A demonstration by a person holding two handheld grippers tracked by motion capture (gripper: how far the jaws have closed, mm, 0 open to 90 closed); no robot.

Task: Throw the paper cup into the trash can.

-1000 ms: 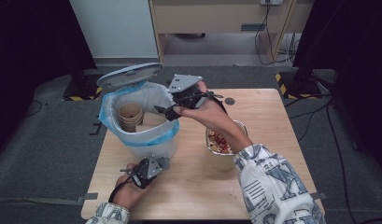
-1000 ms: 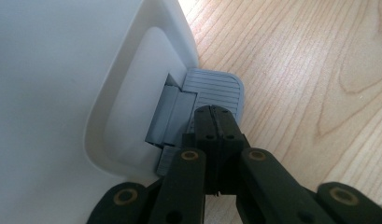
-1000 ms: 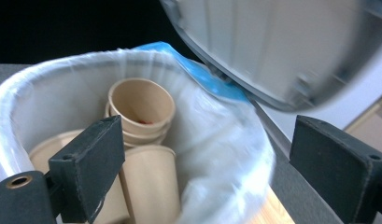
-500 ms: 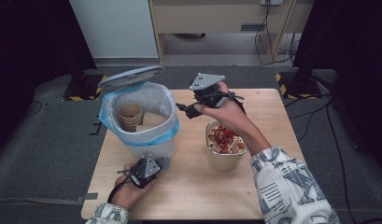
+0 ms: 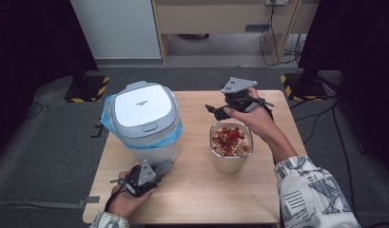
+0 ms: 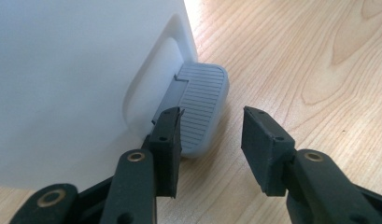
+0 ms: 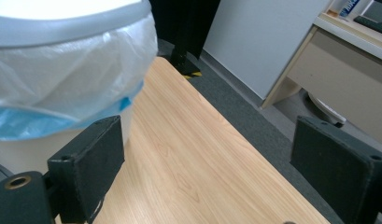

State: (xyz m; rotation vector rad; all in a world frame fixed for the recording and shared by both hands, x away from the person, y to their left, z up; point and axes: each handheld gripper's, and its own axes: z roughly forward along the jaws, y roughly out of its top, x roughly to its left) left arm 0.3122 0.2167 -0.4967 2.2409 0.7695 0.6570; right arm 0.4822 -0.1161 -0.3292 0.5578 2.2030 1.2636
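We found the left claw (image 6: 212, 135) just opening off the stiff, ridged pedal (image 6: 202, 109), right claw (image 7: 207, 172) released, bin (image 5: 144, 118) light.

**My bench in a recording lab**

I work at a small pale wooden table (image 5: 192, 199) set on grey carpet (image 5: 44, 152), not in any kitchen. Black curtains (image 5: 35, 42) hang at both sides, with black stand feet marked by yellow-and-black hazard tape (image 5: 85, 90) beneath them. Behind stand a beige desk (image 5: 220, 19), a white panel (image 5: 113, 28), and loose black cables (image 5: 277, 33) trailing across the floor.
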